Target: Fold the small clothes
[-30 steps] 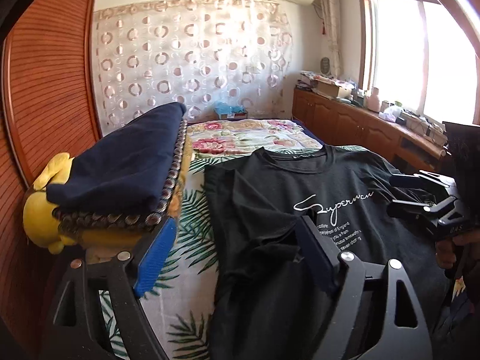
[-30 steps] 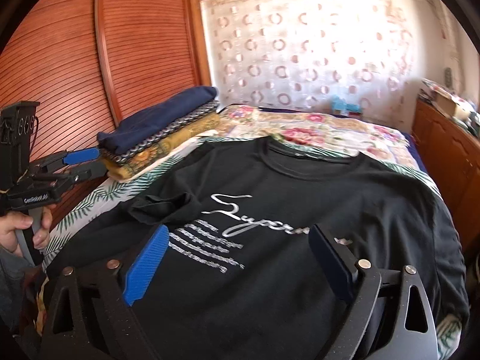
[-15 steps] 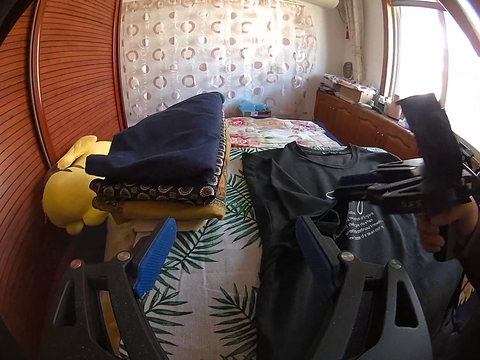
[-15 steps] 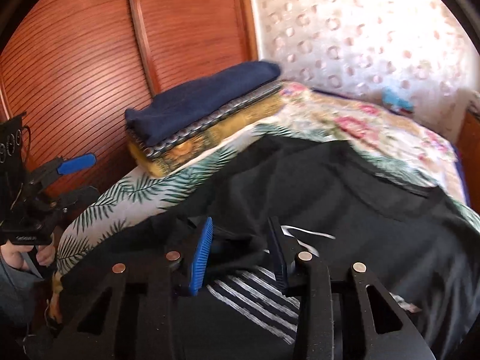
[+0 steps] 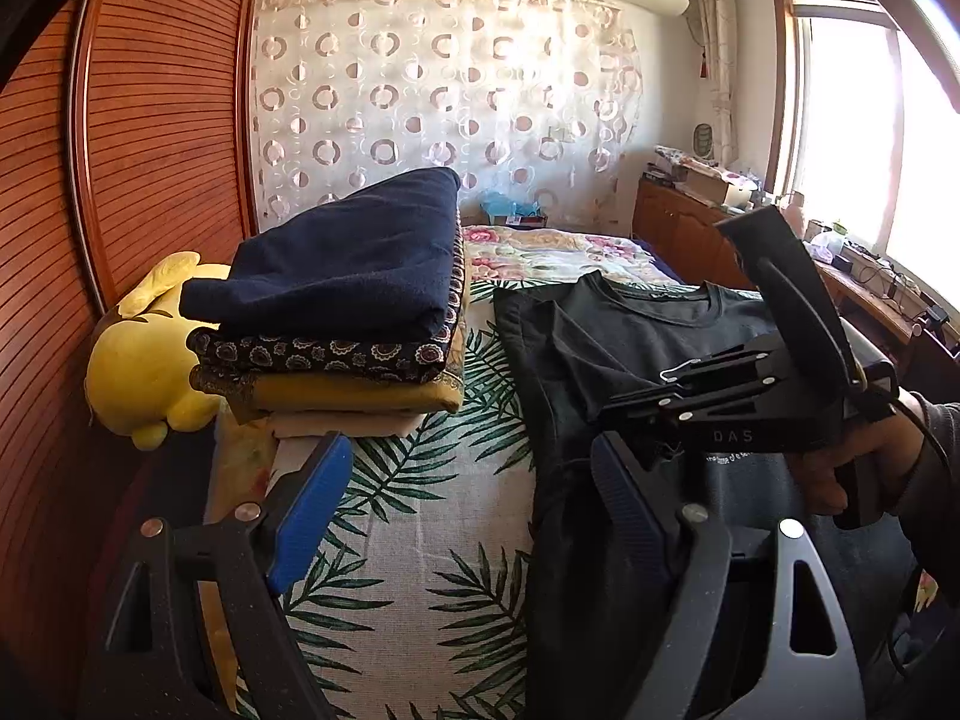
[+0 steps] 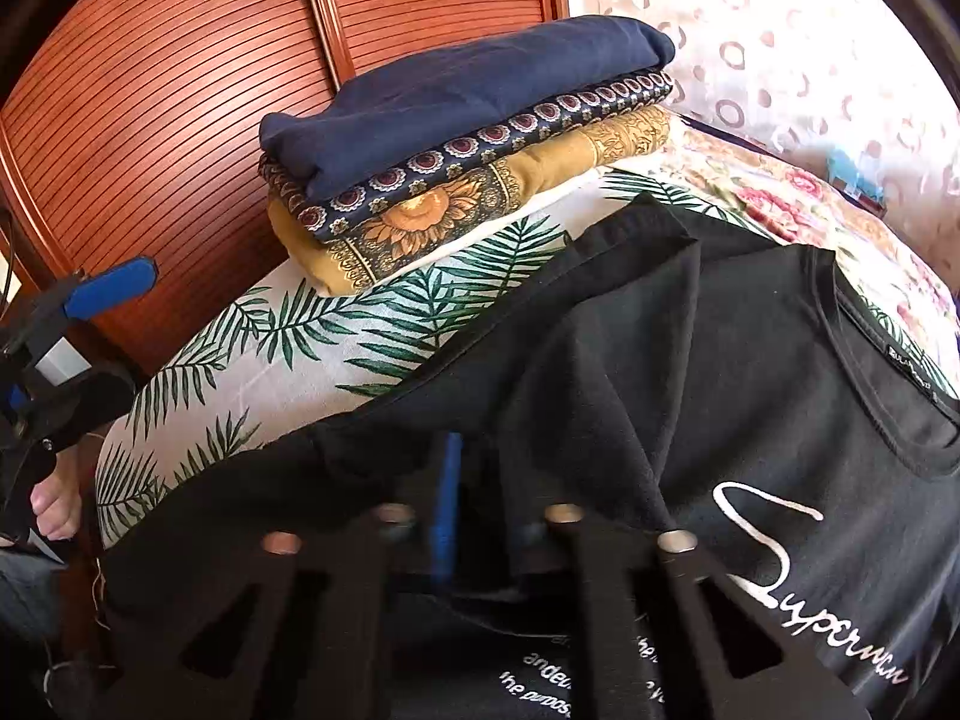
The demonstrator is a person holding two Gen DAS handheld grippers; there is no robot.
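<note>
While three folded clothes [image 5: 336, 300] sit stacked at ten o'clock, the black shirt [image 6: 750, 360] lies mostly flat, one sleeve tucked in. Having just closed, the right gripper [image 6: 474, 516] pinches that sleeve; the left gripper [image 5: 468, 510] stays spread wide. Most folding remains.

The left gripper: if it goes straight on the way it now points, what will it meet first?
Most likely the leaf-print bedsheet, just beside the black T-shirt's edge. The left gripper is open and tilted down toward that bare strip. Depth is unclear, so its right finger may brush the shirt.
</note>
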